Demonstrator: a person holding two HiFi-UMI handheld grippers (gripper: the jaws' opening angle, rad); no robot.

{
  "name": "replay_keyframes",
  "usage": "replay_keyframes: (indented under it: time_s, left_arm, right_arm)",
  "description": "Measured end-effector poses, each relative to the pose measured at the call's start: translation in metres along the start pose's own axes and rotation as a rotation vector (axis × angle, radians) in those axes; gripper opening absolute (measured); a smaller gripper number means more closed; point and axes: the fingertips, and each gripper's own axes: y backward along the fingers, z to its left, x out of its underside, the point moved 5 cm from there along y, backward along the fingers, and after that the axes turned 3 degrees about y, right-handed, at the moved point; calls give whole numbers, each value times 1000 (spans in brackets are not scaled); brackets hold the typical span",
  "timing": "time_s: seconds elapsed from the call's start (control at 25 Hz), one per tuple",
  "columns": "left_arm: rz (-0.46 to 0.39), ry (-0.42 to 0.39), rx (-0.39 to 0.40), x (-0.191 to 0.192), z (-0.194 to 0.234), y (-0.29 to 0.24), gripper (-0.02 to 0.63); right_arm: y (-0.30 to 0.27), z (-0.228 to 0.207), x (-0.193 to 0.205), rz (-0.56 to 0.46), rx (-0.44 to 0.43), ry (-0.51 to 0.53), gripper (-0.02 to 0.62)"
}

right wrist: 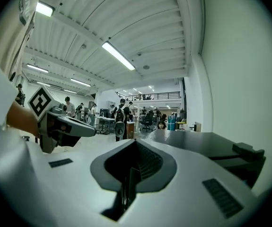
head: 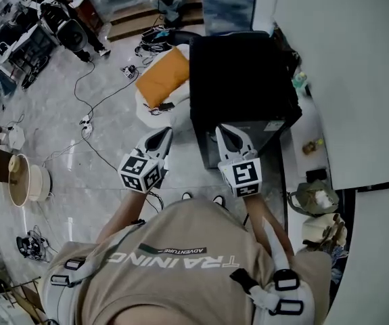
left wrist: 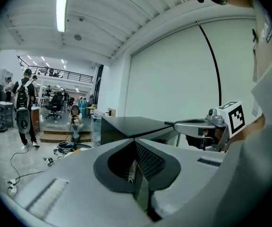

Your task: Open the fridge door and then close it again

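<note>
A black mini fridge (head: pixel 241 80) stands on the floor in front of me, seen from above in the head view, and its door looks closed. My left gripper (head: pixel 160 138) hovers just left of the fridge's near corner, jaws together, holding nothing. My right gripper (head: pixel 225 133) is over the fridge's near edge, also shut and empty. The left gripper (left wrist: pixel 135 143) in its own view points level toward the fridge top (left wrist: pixel 136 124), with the right gripper (left wrist: pixel 192 125) beside it. The right gripper (right wrist: pixel 135 143) in its own view shows the fridge top (right wrist: pixel 206 143) to the right and the left gripper (right wrist: pixel 74 126) on the left.
An orange cushion (head: pixel 164 76) lies on a white seat left of the fridge. Cables (head: pixel 93 100) trail over the floor. A white wall (head: pixel 356 80) runs close along the fridge's right side, with a bag (head: pixel 314 198) at its foot. People stand far back (left wrist: pixel 24 105).
</note>
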Motion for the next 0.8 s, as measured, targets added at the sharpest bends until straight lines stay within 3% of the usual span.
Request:
replay_keyframes:
  time_s: [0.44,0.8]
  left_arm:
    - [8,11,42,8,18,-8,0]
    - [28,92,91,23,19,-23,0]
  right_arm:
    - [-11,11,14,56,16,-27,-5]
    - [-15,7,24,78,52,-45,-5]
